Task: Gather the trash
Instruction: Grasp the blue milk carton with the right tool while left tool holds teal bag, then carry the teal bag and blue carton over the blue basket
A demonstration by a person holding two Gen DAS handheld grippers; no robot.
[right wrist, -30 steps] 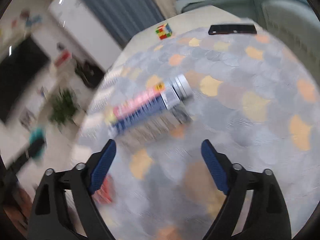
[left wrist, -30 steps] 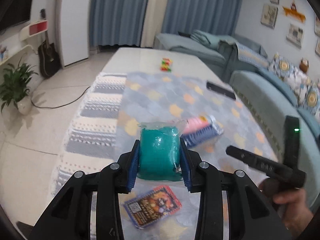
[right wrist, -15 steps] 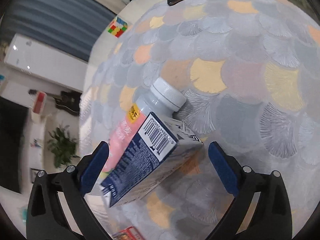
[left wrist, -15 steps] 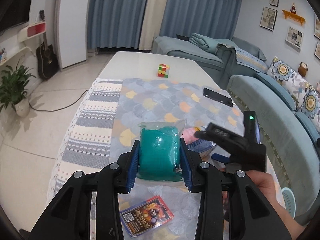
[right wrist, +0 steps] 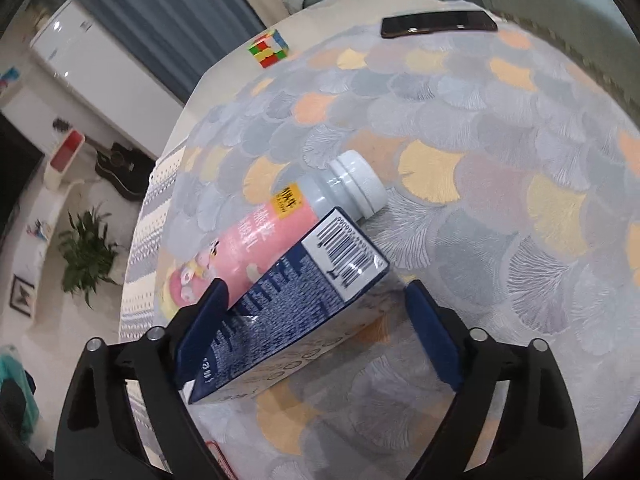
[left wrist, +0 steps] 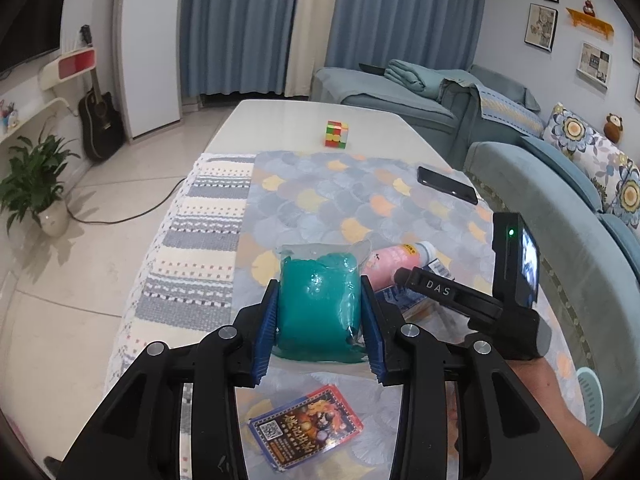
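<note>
Left wrist view: the left gripper pinches a teal packet above the table mat. Right wrist view: the right gripper, jaws just closing but not gripping, straddles the blue carton beside the pink bottle; centre it before squeezing.

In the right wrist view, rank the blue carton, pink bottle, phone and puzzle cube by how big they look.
1. blue carton, though nearest
2. pink bottle
3. phone
4. puzzle cube, farthest

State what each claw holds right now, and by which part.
The left claw pinches the teal bag across its two sides. The right claw holds nothing: its jaws, just closing, straddle the blue carton with the right pad clear.
</note>
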